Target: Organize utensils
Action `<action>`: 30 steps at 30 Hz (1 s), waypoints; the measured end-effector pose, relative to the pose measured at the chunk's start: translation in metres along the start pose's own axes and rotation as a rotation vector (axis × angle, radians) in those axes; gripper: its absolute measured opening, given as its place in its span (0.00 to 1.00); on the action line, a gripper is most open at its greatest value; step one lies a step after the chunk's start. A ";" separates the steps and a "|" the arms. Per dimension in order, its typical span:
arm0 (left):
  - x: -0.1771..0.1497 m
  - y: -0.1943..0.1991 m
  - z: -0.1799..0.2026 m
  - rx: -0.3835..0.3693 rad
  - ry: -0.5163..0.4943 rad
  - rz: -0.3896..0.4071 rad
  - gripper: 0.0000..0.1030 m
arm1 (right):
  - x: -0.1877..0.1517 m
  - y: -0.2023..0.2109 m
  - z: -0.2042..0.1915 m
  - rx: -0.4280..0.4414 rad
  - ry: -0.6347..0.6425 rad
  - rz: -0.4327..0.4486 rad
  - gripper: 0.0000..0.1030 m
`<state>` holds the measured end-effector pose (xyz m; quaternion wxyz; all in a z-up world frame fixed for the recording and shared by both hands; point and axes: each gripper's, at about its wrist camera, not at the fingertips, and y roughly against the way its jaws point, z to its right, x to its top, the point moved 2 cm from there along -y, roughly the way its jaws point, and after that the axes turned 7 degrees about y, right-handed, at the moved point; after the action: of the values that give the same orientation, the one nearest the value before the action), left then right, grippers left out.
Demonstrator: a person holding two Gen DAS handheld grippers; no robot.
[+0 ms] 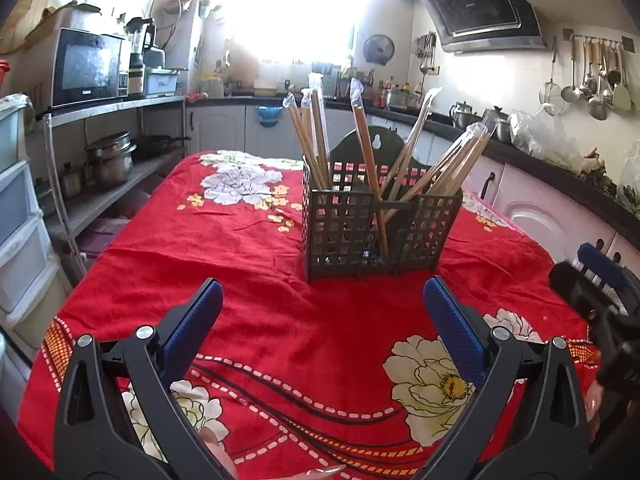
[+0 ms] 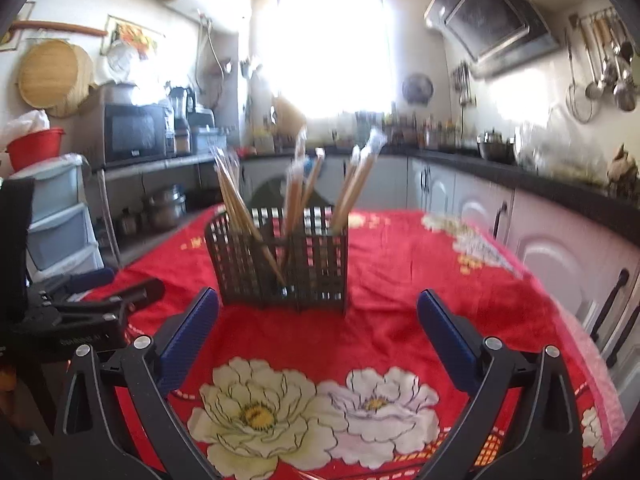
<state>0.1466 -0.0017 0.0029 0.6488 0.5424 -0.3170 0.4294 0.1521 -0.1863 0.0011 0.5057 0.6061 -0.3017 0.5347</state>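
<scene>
A dark lattice utensil holder (image 1: pixel 376 232) stands upright on the red flowered tablecloth (image 1: pixel 224 248), with several wrapped chopstick pairs (image 1: pixel 366 148) leaning in its compartments. My left gripper (image 1: pixel 323 292) hangs open just in front of the holder, nothing between its blue pads. In the right wrist view the same holder (image 2: pixel 280 268) and chopsticks (image 2: pixel 236 200) sit ahead and left of centre. My right gripper (image 2: pixel 318 304) is open wide and empty, short of the holder. The right gripper also shows at the right edge of the left wrist view.
The left gripper's body (image 2: pixel 80 312) lies at the left of the right wrist view. A metal shelf with a microwave (image 1: pixel 86 66) and pots (image 1: pixel 110 158) lines the left. A dark counter (image 1: pixel 560 172) with cabinets runs along the right. Plastic drawers (image 1: pixel 20 216) stand near left.
</scene>
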 end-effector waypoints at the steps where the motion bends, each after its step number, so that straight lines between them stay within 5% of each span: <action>1: -0.001 0.001 0.000 -0.001 0.001 0.009 0.90 | 0.001 0.003 0.000 -0.002 -0.001 0.023 0.94; 8: -0.010 0.005 0.005 -0.022 -0.029 0.044 0.90 | -0.004 0.009 0.001 -0.050 0.001 0.106 0.94; 30: -0.016 0.002 -0.005 -0.019 0.015 0.067 0.90 | -0.016 0.001 0.000 -0.042 -0.016 0.070 0.94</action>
<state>0.1377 0.0002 -0.0119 0.6415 0.5220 -0.3340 0.4521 0.1468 -0.1894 -0.0142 0.4968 0.5887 -0.3377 0.5409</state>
